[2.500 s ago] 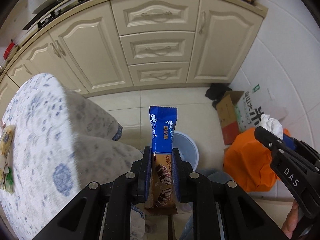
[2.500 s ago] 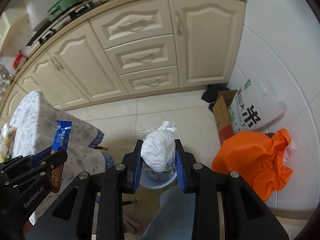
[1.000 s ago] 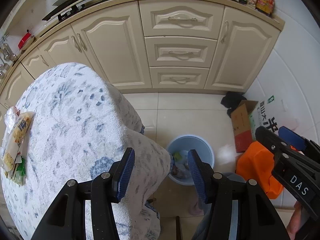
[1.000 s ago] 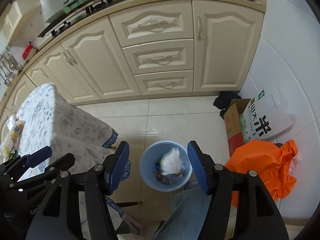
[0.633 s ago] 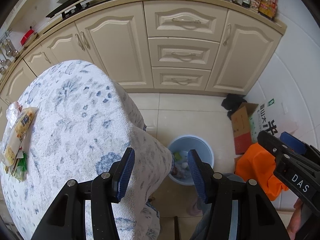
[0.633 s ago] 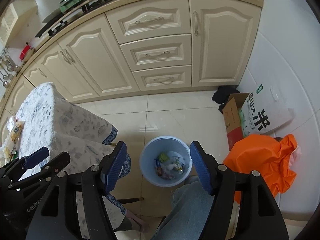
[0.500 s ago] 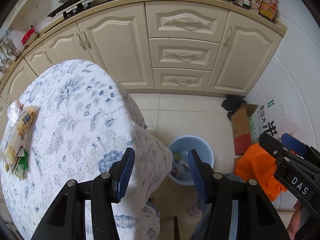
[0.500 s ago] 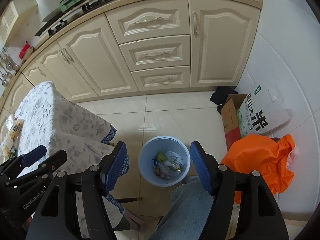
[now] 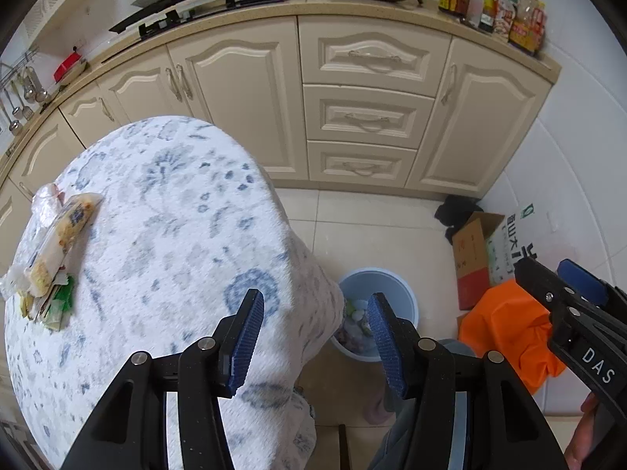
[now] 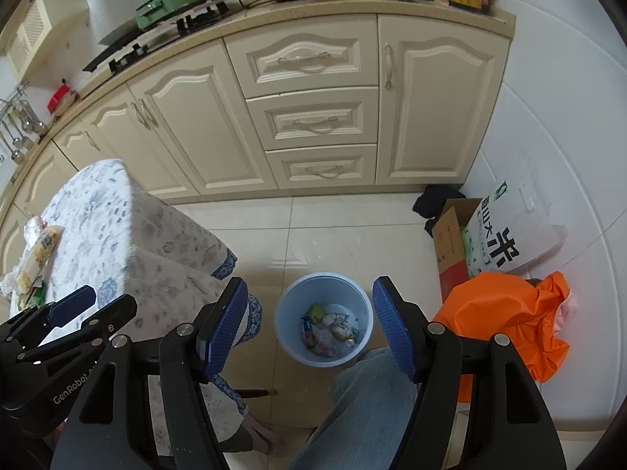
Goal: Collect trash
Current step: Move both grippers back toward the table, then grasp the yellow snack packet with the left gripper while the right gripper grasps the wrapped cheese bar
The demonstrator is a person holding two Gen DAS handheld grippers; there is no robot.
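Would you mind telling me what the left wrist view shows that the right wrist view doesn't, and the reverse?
Only the left wrist view shows the wrappers on the tablecloth up close. Only the right wrist view looks straight into the blue bin, showing the trash inside, and its whole rim. Both show the cabinets, orange bag, and each open gripper: left gripper, right gripper.

Left tool (image 9: pixel 313 337) spread wide and empty, over tablecloth (image 9: pixel 164 215) edge, blue bin (image 9: pixel 395 290) below

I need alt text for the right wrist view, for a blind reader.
The open, empty right hand-held gripper hangs above a light blue trash bin holding wrappers on a tiled kitchen floor. A cloth-covered table stands left, an orange bag right.
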